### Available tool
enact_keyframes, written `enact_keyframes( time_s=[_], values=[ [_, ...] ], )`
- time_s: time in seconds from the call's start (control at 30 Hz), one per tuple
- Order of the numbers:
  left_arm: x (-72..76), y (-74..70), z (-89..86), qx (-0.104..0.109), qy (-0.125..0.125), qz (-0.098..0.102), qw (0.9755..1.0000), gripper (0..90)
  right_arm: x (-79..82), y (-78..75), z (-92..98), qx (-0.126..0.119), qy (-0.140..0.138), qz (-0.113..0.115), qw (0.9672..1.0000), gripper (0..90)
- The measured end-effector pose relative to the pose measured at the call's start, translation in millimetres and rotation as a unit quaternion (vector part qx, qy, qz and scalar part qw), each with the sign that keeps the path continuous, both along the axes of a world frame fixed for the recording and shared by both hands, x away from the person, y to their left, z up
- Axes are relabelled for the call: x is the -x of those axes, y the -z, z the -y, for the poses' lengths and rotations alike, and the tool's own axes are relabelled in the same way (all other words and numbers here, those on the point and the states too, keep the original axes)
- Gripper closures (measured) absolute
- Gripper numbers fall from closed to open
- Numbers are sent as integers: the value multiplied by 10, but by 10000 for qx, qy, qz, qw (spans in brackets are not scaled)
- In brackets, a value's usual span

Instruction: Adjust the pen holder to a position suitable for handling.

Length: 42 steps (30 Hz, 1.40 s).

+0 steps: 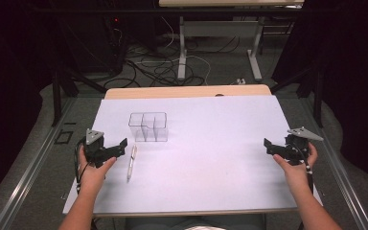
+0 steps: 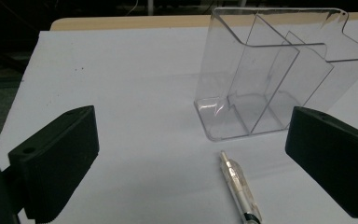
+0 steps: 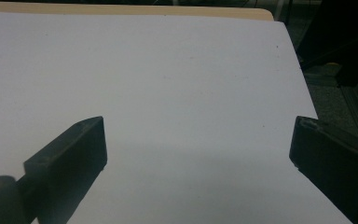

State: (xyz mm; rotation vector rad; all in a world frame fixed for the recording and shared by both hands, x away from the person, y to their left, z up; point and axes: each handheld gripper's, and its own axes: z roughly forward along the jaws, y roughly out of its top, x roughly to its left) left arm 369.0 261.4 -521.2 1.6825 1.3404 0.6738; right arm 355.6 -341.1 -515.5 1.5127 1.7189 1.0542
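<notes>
Pre-grasp: left gripper (image 1: 122, 145) jaws wide, empty, pen (image 2: 239, 192) just ahead between them, organizer (image 2: 265, 74) beyond. Right gripper (image 1: 267, 145) wide, empty. Next: lower, close on pen.

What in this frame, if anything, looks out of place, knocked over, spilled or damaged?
Nothing stands out. The clear plastic three-compartment organizer stands upright and empty on the white table sheet. The translucent white pen lies flat just in front of it, apart from it. Both tongs, left and right, are open and hold nothing.

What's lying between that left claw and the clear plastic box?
A pen lies on the white sheet, just before the clear box, ahead of the open left gripper, in its own view.
</notes>
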Motion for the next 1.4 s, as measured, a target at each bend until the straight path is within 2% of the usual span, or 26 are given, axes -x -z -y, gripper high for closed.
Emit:
enact_keyframes(
  time_s=[0.07,0.1,0.13,0.17,0.23,0.27,0.37,0.43,0.5,0.7,0.73,0.8,0.9,1.1,1.13,1.23,1.4],
  values=[
    [-8,-13,6,25,4,34,10000,26,10,0,-1,10,-10,2,10000,49],
    [-11,-21,11,16,1,37,10000,26,32,-15,3,89,-32,-96,9999,58],
    [-14,-27,19,32,-9,33,10000,26,32,-15,3,89,-32,-96,9999,58],
    [-23,-42,29,52,12,18,10000,26,24,-4,6,80,-26,32,10000,67],
    [-27,-54,31,35,31,8,10000,33,28,-12,8,98,-13,-5,10000,69],
    [-30,-64,36,44,25,30,10000,33,21,-7,12,116,-14,56,9999,69],
    [-27,-103,49,-11,-19,104,9999,61,16,-8,24,108,22,44,9999,74],
    [-26,-134,44,4,-69,159,9999,101,3,11,26,37,102,37,9999,93],
    [-30,-145,41,31,-94,172,9998,157,-4,17,38,38,52,-33,10000,107],
    [-92,-252,-7,-29,-183,166,9997,188,-14,5,19,17,40,-16,10000,129],
    [-131,-299,-21,-9,-240,167,9996,240,-16,11,4,17,22,-12,10000,134],
    [-176,-347,-22,-22,-320,179,9993,286,-25,21,-3,30,-13,-33,10000,142],
    [-231,-413,-9,83,-276,163,9995,394,-32,19,-17,30,-41,-41,10000,143],
    [-329,-496,81,-126,-354,117,9992,432,-26,16,-33,6,-61,-22,10000,144],
    [-376,-520,113,-175,-366,107,9991,461,-29,21,-32,18,-59,-28,10000,145],
    [-420,-537,138,-185,-442,103,9988,462,-31,27,-30,28,-76,-38,10000,146],
    [-562,-550,181,-56,-459,-96,9989,526,-25,38,-35,-8,-60,-58,10000,147]
  ],
)
